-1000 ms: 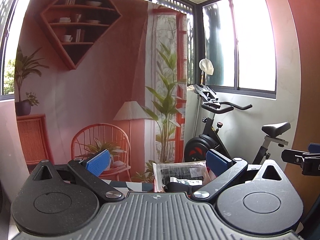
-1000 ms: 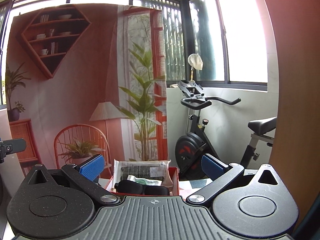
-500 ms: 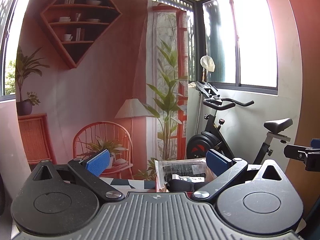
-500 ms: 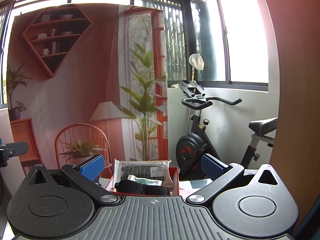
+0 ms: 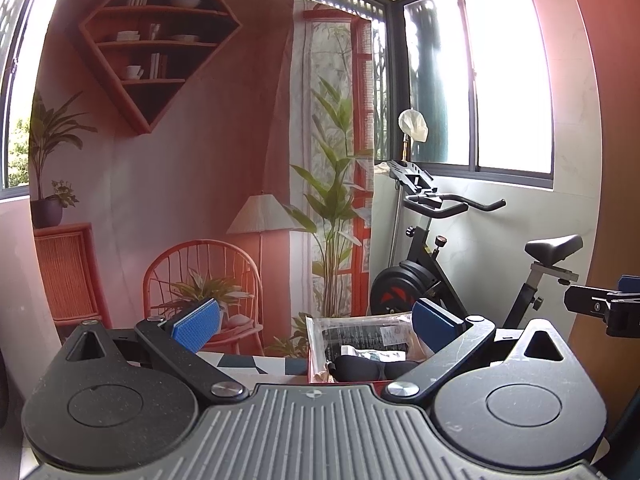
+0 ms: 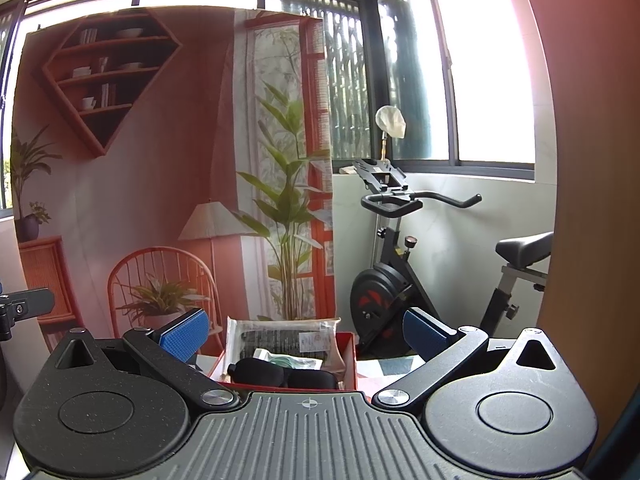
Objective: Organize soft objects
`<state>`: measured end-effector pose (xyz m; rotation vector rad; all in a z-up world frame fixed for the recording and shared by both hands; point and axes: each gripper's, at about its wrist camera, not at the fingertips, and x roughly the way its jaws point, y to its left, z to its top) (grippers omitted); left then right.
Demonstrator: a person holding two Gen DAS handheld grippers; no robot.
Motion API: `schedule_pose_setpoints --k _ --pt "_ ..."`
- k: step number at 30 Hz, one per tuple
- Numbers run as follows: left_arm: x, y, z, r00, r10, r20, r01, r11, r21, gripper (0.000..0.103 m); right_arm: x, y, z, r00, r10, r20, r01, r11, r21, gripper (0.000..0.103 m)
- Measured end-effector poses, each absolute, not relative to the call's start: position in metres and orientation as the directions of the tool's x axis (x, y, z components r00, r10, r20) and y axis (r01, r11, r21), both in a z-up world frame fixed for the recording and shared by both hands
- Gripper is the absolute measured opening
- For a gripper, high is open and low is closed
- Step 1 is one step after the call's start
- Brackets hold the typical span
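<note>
A red box (image 6: 349,350) stands on the table ahead. In it lie a black sleep mask (image 6: 282,378), a clear plastic packet with dark contents (image 6: 280,338) standing against the back wall, and a small greenish packet (image 6: 290,360). The left wrist view shows the same mask (image 5: 370,368) and packet (image 5: 356,332) low and right of centre. My left gripper (image 5: 316,324) is open and empty, held back from the box. My right gripper (image 6: 306,334) is open and empty, with the box between its blue pads (image 6: 180,336). The right gripper's tip (image 5: 600,308) shows at the left wrist view's right edge.
An exercise bike (image 6: 404,280) stands beyond the table on the right, below windows. A printed backdrop (image 6: 160,200) of a chair, lamp and plants hangs behind the table. A patterned tabletop (image 5: 256,364) shows left of the box. A wooden panel (image 6: 580,240) rises at far right.
The left gripper has drifted slightly left and tilted, so the box sits further right in its view. The right gripper has barely moved. Both stay open.
</note>
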<state>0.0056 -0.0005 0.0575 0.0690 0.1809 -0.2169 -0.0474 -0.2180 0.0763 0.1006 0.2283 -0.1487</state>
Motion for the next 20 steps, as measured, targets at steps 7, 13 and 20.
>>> schedule_pose_setpoints --k 7,13,20 --pt "0.0069 -0.0004 0.0569 0.959 -0.212 -0.189 0.225 0.973 0.047 0.103 -0.0473 -0.2192 0.0757 0.963 -0.135 -0.233 0.158 0.984 0.083 0.103" --pt "0.0075 0.0015 0.0555 0.957 -0.216 -0.191 0.227 0.973 0.037 0.103 -0.0462 -0.2198 0.0747 0.962 -0.135 -0.236 0.159 0.984 0.085 0.103" --pt "0.0077 0.0008 0.0541 0.956 -0.219 -0.193 0.230 0.972 0.037 0.103 -0.0462 -0.2209 0.0723 0.962 -0.135 -0.237 0.160 0.983 0.087 0.103"
